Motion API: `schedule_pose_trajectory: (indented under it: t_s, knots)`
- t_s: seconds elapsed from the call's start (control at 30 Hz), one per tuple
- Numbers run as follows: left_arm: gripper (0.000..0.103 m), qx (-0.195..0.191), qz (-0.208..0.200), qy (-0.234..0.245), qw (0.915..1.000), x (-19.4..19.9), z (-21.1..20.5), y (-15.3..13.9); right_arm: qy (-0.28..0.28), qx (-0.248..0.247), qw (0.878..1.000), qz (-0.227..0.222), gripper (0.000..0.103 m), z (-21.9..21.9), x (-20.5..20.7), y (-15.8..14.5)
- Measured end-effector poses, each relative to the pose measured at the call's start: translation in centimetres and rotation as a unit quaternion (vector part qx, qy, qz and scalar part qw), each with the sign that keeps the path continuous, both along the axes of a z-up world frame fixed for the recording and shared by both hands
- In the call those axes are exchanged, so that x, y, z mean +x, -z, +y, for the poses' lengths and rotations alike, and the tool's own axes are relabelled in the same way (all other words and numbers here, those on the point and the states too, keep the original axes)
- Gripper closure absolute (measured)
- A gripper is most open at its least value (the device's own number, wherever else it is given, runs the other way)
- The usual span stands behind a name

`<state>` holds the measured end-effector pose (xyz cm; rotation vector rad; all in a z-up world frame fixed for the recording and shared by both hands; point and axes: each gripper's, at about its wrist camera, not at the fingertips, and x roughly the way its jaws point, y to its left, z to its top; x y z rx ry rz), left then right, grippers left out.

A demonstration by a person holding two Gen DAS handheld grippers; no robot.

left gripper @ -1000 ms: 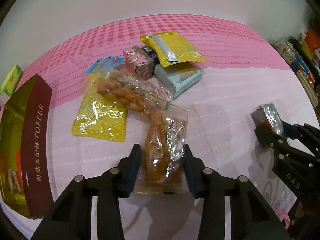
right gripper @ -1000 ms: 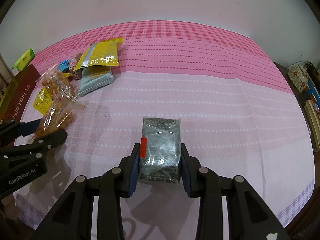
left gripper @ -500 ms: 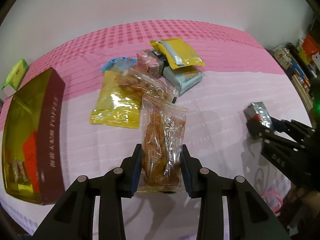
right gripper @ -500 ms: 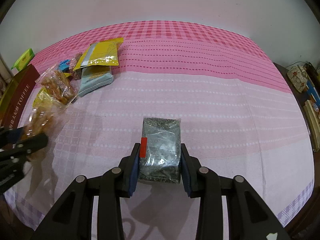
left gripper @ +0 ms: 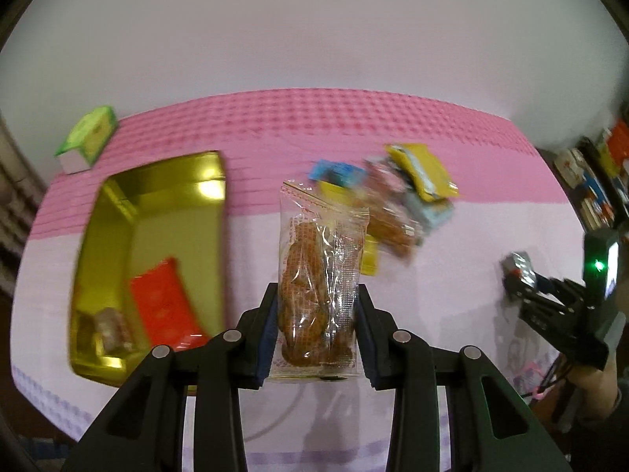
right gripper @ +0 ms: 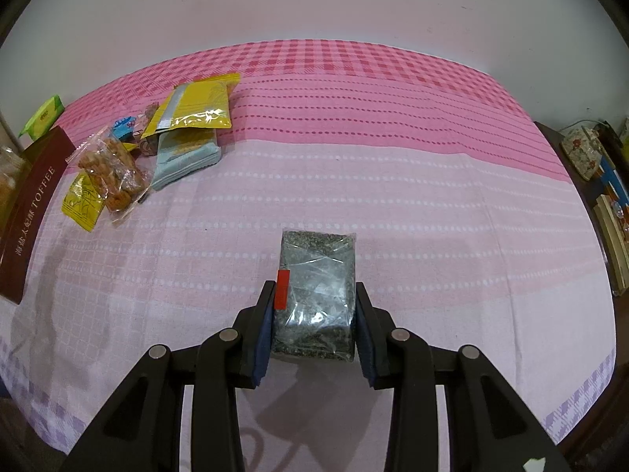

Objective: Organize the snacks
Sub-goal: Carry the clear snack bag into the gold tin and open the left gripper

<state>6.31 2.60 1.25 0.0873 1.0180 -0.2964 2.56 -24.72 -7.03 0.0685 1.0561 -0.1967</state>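
My left gripper (left gripper: 316, 338) is shut on a clear bag of brown fried twists (left gripper: 318, 291), held up above the pink cloth, right of the open gold toffee tin (left gripper: 118, 212). The tin holds a red packet (left gripper: 161, 306) and a small wrapped snack (left gripper: 110, 328). My right gripper (right gripper: 314, 334) is shut on a dark silver-grey packet (right gripper: 316, 295) low over the cloth; it also shows in the left wrist view (left gripper: 519, 271). A snack pile (right gripper: 157, 149) lies at the far left of the right wrist view.
A green box (left gripper: 88, 135) sits behind the tin. The tin's maroon side (right gripper: 31, 212) faces the right gripper. The pile has yellow pouches (right gripper: 196, 106), a pale blue pack (right gripper: 184, 155) and another twist bag (right gripper: 110, 173). Shelves with clutter (right gripper: 605, 181) stand beyond the table's right edge.
My left gripper has lifted the twist bag off the pile and swung left toward the tin, whose inside now shows. The right gripper has stayed still with its packet.
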Motion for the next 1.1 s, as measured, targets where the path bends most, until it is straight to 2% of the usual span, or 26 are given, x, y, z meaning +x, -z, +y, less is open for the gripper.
schedule_pose_trajectory:
  t_s: [0.2,0.4,0.57,0.77,0.9,1.1]
  knots:
    - [0.066,0.007,0.008,-0.057,0.9983,1.7,5.6,0.4,0.001,0.000,1.000,0.001,0.070,0.0,0.1,0.0]
    - [0.066,0.015,0.028,-0.107,0.9938,3.2,10.7,2.3,0.008,-0.005,1.000,0.003,0.070,0.2,0.1,0.0]
    - [0.066,0.007,0.047,-0.132,0.9901,3.8,13.7,4.1,0.015,-0.014,1.000,0.005,0.070,0.5,0.1,-0.1]
    - [0.066,0.013,0.070,-0.134,0.9883,4.2,14.5,6.5,0.031,-0.017,0.999,0.005,0.070,0.6,0.0,-0.1]
    - [0.066,0.023,0.069,-0.125,0.9894,4.4,14.3,6.7,0.040,-0.020,0.999,0.008,0.070,0.9,0.0,-0.2]
    - [0.066,0.015,0.072,-0.124,0.9896,4.4,14.6,6.8,0.053,-0.019,0.998,0.012,0.070,1.2,0.0,-0.3]
